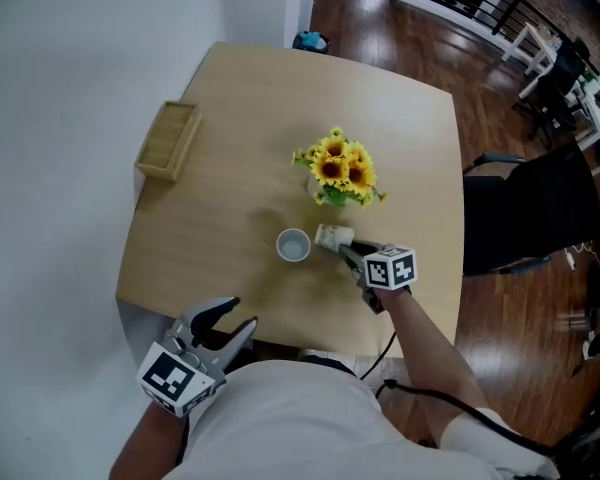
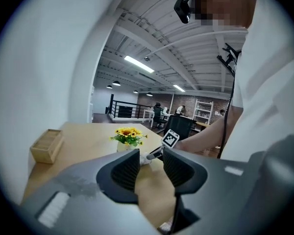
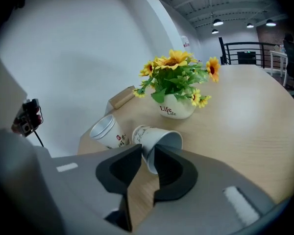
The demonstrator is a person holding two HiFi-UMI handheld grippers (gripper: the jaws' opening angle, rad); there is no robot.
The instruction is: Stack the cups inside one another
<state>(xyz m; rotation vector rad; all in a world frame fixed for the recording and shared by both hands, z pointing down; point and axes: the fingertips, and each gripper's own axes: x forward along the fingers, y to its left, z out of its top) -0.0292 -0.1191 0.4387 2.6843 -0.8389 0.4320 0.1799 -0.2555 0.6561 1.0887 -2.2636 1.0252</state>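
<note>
**Head view.** Shows the right gripper (image 1: 346, 250) reaching forward and down over the bench (image 1: 240, 98) on an outstretched forearm, marker cube uppermost. Puts its tips at the tipped cup (image 1: 332, 236), lying on its side just in front of the sunflower pot (image 1: 340, 173). Places the upright cup (image 1: 293, 245) just beside the tipped one, to the left. Finds the left gripper (image 1: 238, 314) low at the near edge of the bench, close to the body, aimed toward the cups but well apart from them. Takes in a wooden box (image 1: 168, 140) near the far left edge.

**Left gripper view.** Looks along jaws standing apart, with only bare bench between them and nothing held. Catches the right gripper's cube and forearm side-on past the tips, with little of the cups visible.

**Right gripper view.** Settles what the head view leaves unclear: jaws drawn nearly together, pinching the wall of the tipped cup at its rim. Has one jaw outside the wall and the other at the mouth. Shows that mouth turned to the right and the upright cup just beside the base.
</note>
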